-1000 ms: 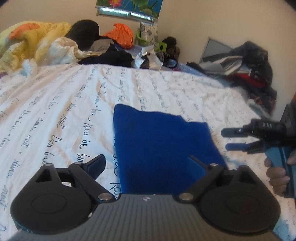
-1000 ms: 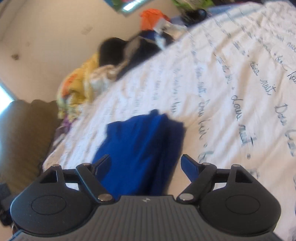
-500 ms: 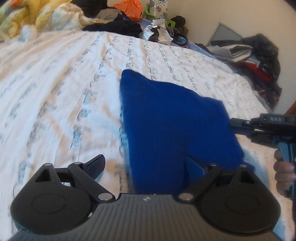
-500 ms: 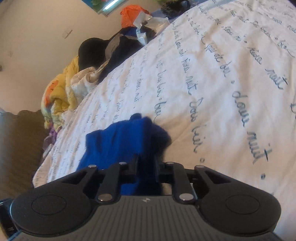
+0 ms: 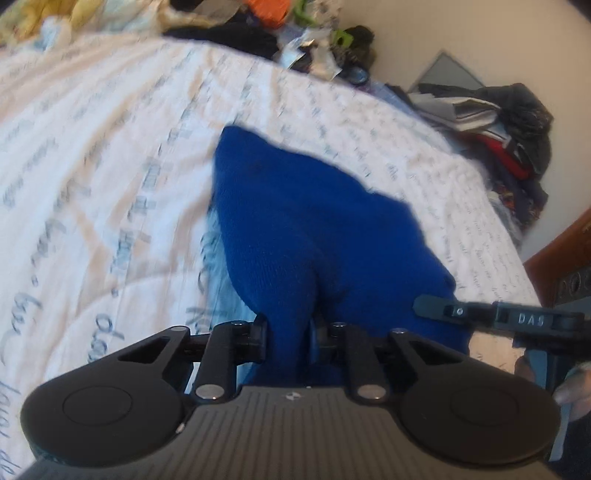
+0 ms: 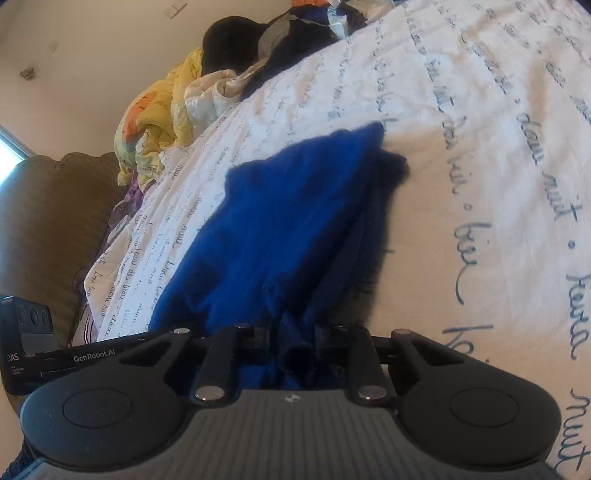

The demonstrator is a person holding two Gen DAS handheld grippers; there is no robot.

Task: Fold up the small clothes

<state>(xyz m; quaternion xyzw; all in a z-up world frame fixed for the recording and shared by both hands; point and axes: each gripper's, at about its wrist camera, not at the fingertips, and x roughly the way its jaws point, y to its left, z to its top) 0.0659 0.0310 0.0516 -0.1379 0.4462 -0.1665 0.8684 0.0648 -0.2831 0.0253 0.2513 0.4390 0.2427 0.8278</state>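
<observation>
left wrist: both tongs point(image 5: 288, 332) pinching blue cloth point(image 5: 295, 221)

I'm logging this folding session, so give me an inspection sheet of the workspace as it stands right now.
Surface: bed sheet, white with blue script, lightly rumpled.
Job's things: blue garment lying on the sheet, near edge lifted and bunched.
Clutter: yellow quilt and dark clothes at the far edge; clothes pile against the wall.
Grippers: left gripper shut on the blue garment; right gripper shut on it too, side by side.
Cables: nothing seen.
Surroundings: cream wall, brown upholstered seat beside the bed.
</observation>
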